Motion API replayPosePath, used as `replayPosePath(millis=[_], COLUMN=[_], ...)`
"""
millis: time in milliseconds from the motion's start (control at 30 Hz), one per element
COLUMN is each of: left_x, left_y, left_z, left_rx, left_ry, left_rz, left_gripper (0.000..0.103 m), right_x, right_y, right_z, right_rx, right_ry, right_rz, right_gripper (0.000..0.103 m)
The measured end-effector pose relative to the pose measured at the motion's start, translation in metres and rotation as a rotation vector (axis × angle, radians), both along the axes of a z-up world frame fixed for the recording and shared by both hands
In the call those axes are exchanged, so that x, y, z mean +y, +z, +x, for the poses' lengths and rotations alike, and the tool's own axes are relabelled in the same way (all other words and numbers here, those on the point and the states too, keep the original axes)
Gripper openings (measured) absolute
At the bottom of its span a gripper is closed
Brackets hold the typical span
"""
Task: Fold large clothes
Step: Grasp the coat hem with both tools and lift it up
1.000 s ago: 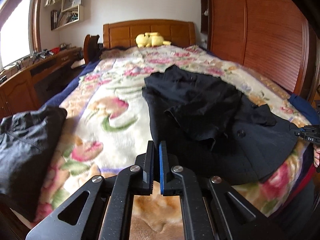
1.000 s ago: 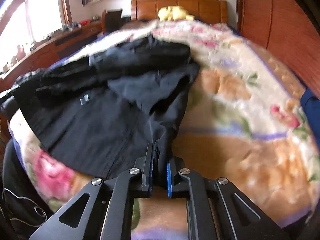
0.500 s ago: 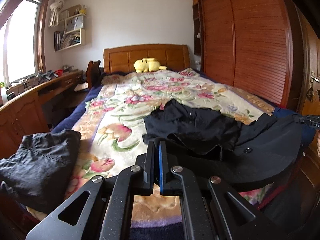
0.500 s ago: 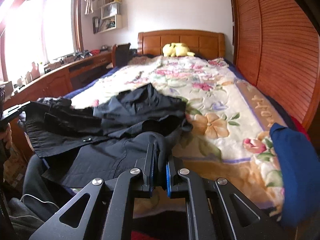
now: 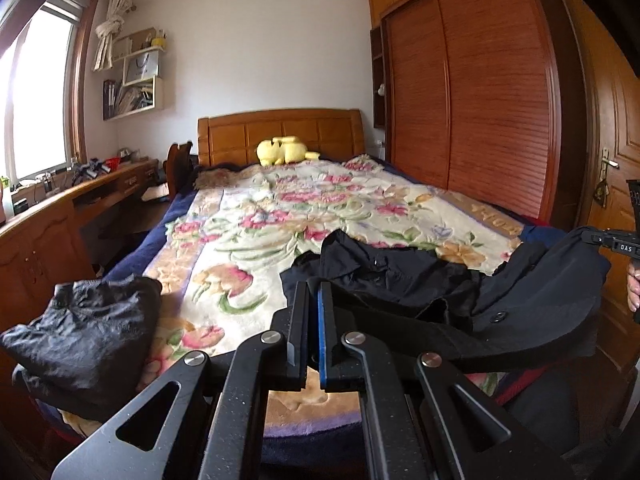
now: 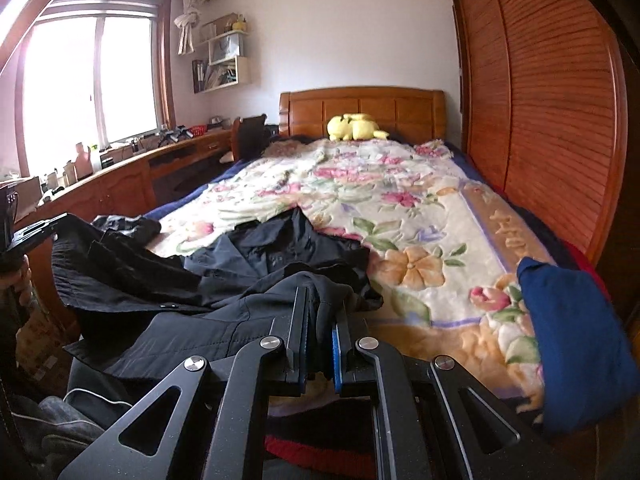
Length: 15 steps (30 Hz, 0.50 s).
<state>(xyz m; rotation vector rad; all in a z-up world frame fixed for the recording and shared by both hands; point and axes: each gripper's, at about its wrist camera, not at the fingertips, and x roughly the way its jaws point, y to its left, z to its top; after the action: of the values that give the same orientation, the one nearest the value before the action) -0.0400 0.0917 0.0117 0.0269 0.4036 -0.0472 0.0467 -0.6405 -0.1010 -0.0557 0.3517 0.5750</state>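
Left gripper: you are clamping the black jacket's near hem.
Right gripper: you are pinching its other corner; keep the edge taut.
Jacket: lying bunched on the floral blanket, hem overhanging; spread it flat first.

**Location: Home Bedroom**

The setting is a bedroom in a home. Evidence: a bed with a floral blanket, a wooden headboard, a yellow plush toy, a slatted wooden wardrobe, a window, wall shelves, and a long wooden counter.
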Motion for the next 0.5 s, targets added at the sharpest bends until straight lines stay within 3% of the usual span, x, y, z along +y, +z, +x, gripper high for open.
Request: replayPosePath(millis=[233,500], left_x=[0.007,0.015], left_y=[-0.041,-0.066], left_z=[0.032,0.056], left_rx=[0.099,0.130], left_ry=[0.025,0.051], left_rz=[-0.026,-0.050], left_gripper=[0.004,0.004], right_x=[0.017,0.036], right_y=[-0.031,-0.038], right_z=[0.042,0.075], right_rx=[0.096,0.125], right_ry=[0.000,0.005], right_rz=[-0.019,0.002], right_gripper=[0.008,0.009])
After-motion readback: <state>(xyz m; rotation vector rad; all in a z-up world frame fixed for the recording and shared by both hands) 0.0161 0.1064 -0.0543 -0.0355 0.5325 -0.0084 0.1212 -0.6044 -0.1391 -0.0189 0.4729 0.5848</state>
